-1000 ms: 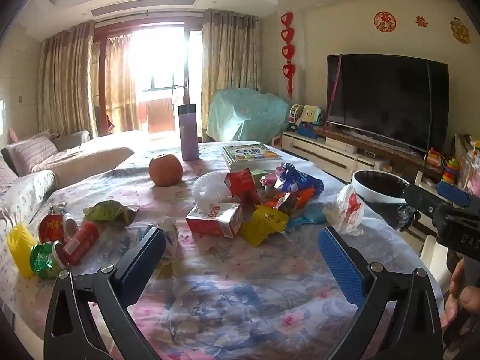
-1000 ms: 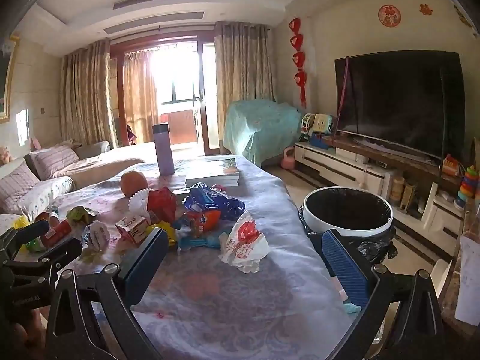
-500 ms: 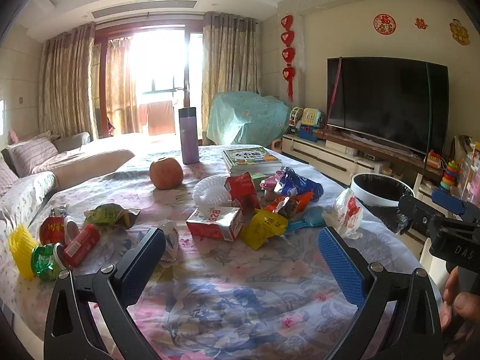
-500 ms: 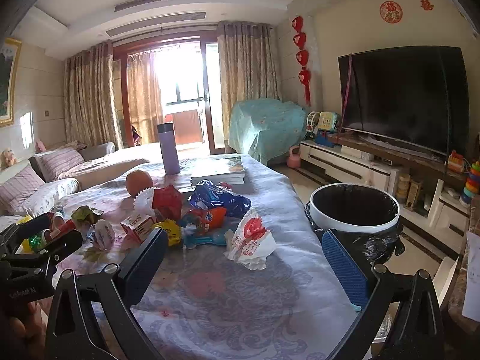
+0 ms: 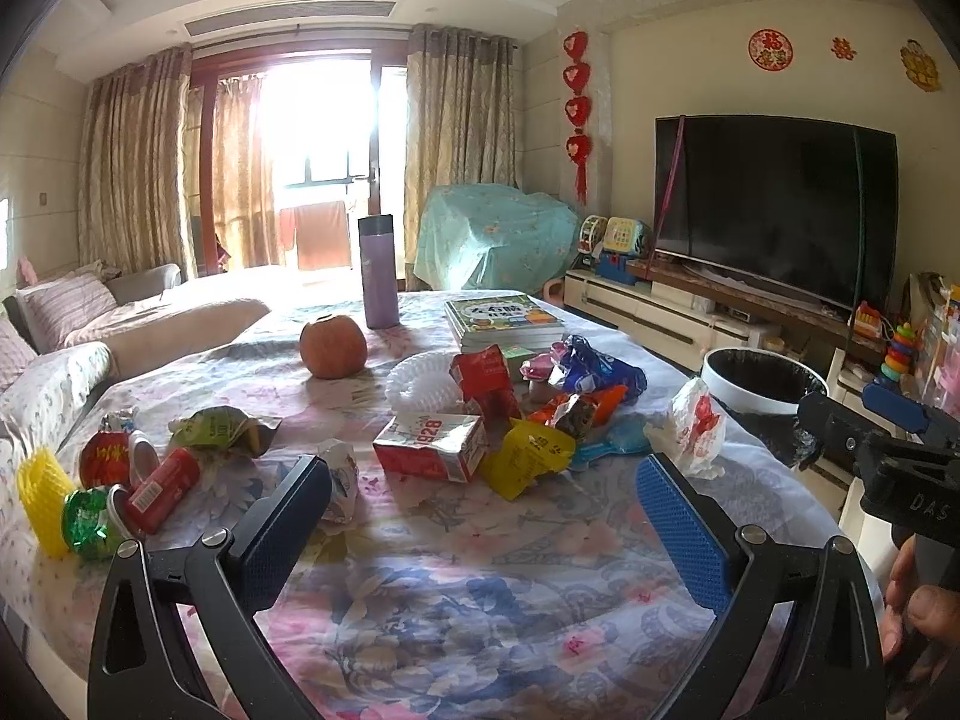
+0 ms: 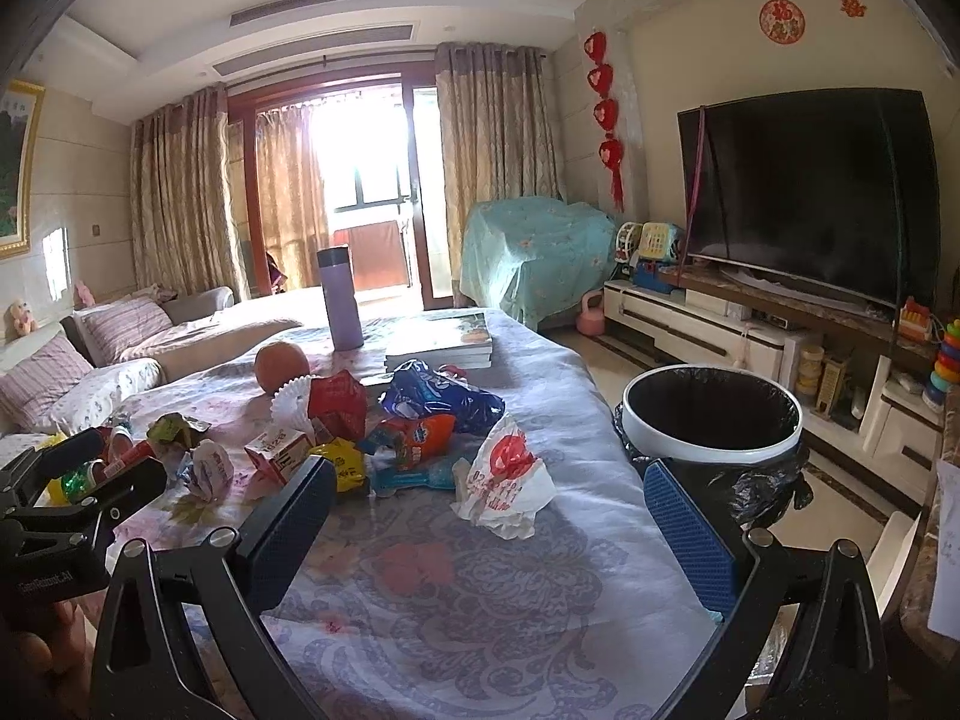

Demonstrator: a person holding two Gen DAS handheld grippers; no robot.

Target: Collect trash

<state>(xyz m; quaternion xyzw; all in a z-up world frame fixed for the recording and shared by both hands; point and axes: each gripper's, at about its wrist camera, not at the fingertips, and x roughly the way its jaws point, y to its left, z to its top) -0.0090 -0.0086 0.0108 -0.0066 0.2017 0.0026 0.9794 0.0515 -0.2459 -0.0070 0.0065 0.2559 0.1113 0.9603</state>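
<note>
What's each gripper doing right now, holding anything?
Left gripper: open, holding nothing, above the table.
Right gripper: open, holding nothing, beside the bin.

Both wrist views low over table (image 5: 480, 588), facing window, sharing trash pile, bin (image 6: 711, 450) at right.

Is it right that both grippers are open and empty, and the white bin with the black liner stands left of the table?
Not quite: the right wrist view shows the white bin with the black liner right of the table. Left gripper and right gripper are open and empty.
</note>
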